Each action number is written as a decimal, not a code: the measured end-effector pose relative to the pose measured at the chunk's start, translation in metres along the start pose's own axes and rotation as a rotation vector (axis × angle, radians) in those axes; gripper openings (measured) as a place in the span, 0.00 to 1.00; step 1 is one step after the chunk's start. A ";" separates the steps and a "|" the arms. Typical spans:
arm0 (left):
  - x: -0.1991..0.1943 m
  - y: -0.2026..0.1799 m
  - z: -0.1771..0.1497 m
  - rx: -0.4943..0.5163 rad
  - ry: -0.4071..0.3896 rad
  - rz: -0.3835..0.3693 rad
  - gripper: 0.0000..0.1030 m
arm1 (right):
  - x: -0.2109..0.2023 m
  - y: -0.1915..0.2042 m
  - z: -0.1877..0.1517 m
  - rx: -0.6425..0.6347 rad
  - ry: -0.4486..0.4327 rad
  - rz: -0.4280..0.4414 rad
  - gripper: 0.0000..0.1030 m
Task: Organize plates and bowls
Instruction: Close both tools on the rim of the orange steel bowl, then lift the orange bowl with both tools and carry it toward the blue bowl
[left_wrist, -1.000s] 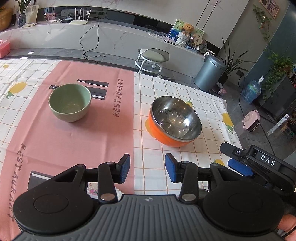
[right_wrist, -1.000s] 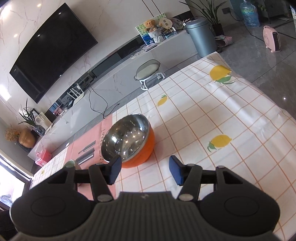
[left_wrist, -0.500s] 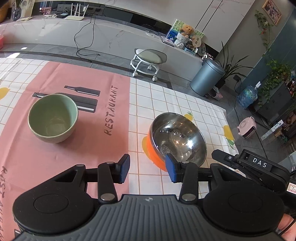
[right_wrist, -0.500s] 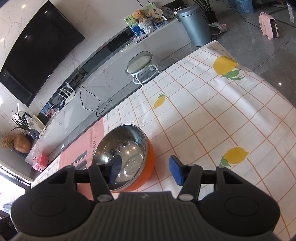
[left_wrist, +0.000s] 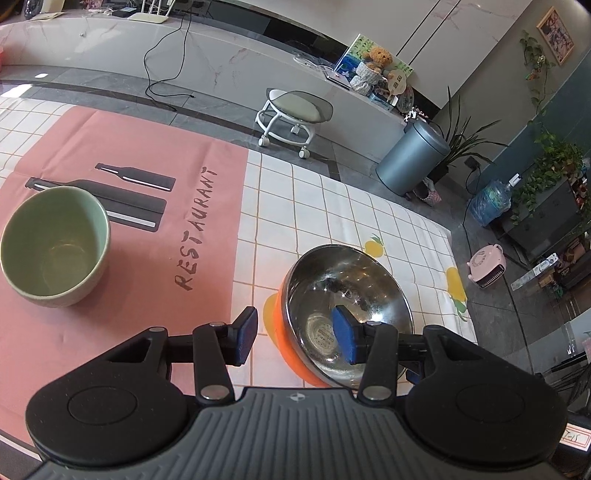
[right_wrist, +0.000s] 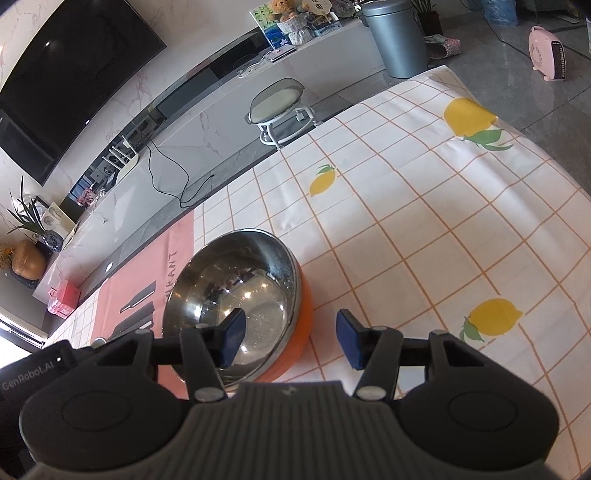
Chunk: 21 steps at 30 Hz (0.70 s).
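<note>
Both grippers have closed in on the steel bowl since a second ago, when it sat well ahead of them; now each straddles its rim. The left hand-held gripper is opening, one pad inside the bowl and one outside its left wall, neither pressing. The right hand-held gripper is closing across the right wall, pads apparently still clear, though the view is tight. The bowl is shiny inside, orange outside, upright on the checked cloth of the tabletop, close to the pink mat's edge. Open cloth runs right to the tabletop's far edge. The green bowl stands apart on the mat, upright, empty.
</note>
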<state>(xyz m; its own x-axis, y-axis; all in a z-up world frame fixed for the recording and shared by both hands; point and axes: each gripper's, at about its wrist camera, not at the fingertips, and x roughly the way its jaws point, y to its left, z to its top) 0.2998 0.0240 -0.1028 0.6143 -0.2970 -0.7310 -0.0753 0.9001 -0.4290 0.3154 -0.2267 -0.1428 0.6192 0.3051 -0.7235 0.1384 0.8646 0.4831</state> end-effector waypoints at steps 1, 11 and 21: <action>0.003 -0.001 0.000 0.002 0.004 0.001 0.51 | 0.001 0.000 0.000 0.001 0.004 0.000 0.51; 0.013 -0.007 -0.006 0.016 0.032 0.022 0.26 | 0.004 0.000 -0.003 -0.009 -0.008 0.026 0.29; 0.008 -0.011 -0.006 0.040 0.027 0.056 0.14 | 0.002 -0.003 -0.003 0.016 -0.008 0.026 0.15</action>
<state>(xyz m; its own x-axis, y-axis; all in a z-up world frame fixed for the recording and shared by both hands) 0.3007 0.0099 -0.1073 0.5890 -0.2541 -0.7672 -0.0770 0.9273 -0.3663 0.3141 -0.2273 -0.1471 0.6288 0.3244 -0.7066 0.1342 0.8499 0.5096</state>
